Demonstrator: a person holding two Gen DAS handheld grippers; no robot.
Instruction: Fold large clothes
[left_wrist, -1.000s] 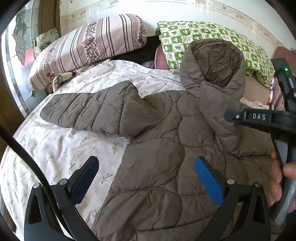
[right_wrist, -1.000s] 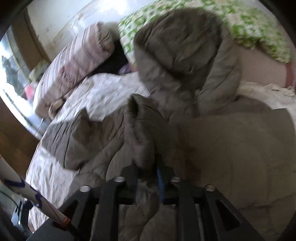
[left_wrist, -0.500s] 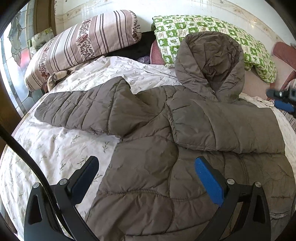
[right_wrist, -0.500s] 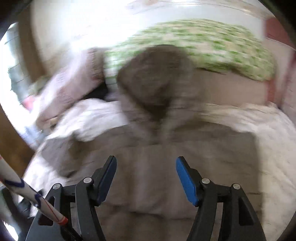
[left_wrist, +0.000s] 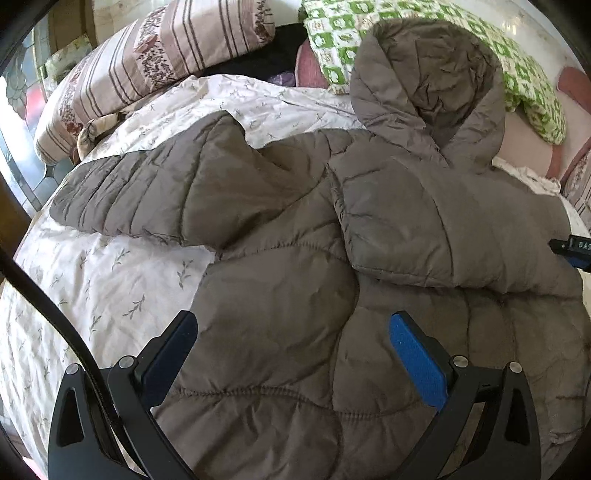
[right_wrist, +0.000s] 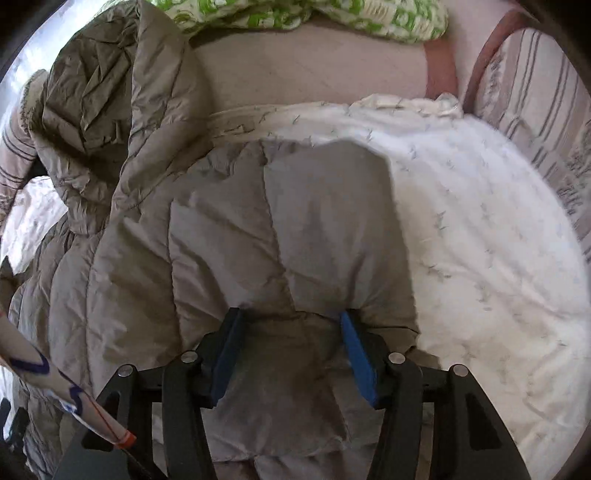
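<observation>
Brown quilted jacket (left_wrist: 288, 280) lies flat — hood (left_wrist: 428, 85) toward green pillow (left_wrist: 369, 33).

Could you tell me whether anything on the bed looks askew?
Only the jacket is uneven: one sleeve is folded across its body, while the other sleeve lies spread out over the sheet.

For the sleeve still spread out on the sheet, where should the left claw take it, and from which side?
Take the spread sleeve at its cuff end, which lies flat on the floral sheet with a free edge, away from the jacket body. Come in from the outer side, over the sheet, one finger sliding under the edge. The left claw hangs open above the body, so it likely must shift outward first.
</observation>
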